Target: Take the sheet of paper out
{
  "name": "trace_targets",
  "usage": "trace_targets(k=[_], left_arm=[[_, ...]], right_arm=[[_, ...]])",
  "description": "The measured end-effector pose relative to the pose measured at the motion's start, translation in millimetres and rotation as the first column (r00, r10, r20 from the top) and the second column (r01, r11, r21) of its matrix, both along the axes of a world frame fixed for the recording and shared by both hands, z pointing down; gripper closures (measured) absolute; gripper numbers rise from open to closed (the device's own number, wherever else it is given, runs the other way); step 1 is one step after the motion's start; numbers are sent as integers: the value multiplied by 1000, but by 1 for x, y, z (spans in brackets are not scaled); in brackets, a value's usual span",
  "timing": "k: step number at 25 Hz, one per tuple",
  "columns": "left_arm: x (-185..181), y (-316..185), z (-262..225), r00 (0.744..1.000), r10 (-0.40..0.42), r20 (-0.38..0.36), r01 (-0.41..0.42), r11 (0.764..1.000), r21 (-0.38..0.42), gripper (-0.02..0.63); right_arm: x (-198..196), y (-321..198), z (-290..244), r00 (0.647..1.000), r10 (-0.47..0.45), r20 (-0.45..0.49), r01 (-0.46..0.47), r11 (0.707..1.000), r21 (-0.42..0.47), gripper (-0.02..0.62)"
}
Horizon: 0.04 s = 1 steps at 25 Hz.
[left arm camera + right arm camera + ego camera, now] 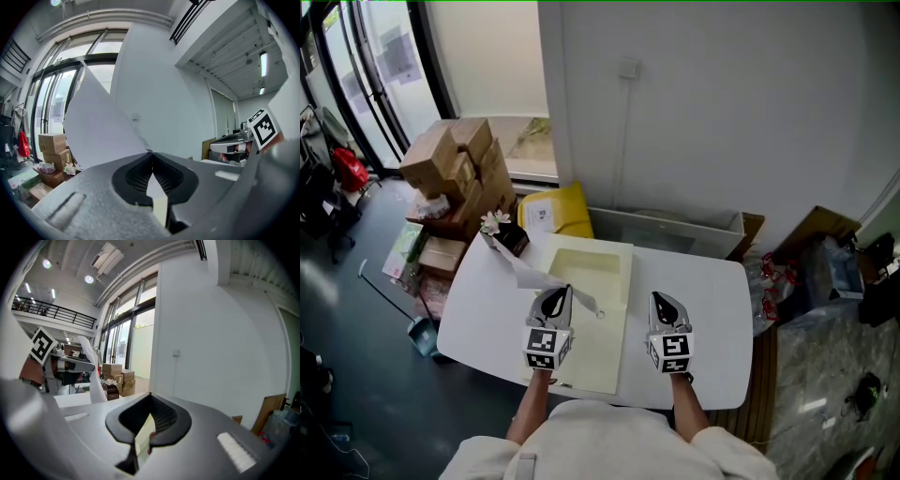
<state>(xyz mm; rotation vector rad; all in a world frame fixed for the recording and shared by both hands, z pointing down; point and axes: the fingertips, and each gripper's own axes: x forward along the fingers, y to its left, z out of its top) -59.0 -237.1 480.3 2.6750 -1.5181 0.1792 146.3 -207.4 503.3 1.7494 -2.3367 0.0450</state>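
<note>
A cream folder [592, 272] lies open on the white table [703, 309]. My left gripper [556, 298] hovers over the folder's left half, shut on a white sheet of paper [523, 272]. The sheet runs up and to the left from the jaws, clear of the folder. In the left gripper view the sheet [101, 126] rises from the closed tips of my left gripper [152, 157] and hides much of the window side. My right gripper [666, 302] hangs just right of the folder, its jaws together with nothing between them [150, 397].
A small dark box with a white flower [502, 231] stands at the table's far left corner. Behind the table are stacked cardboard boxes [455, 173], a yellow bag [555, 210] and a clear plastic bin [666, 231] against the wall. A dustpan [422, 335] lies on the floor at left.
</note>
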Motion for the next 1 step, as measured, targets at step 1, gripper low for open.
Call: trace_targets(k=[1], left_arm=[[0,0,1,1000,1,0,-1,1000,-1,603]], right_arm=[[0,0,1,1000,1,0,-1,1000,0,595]])
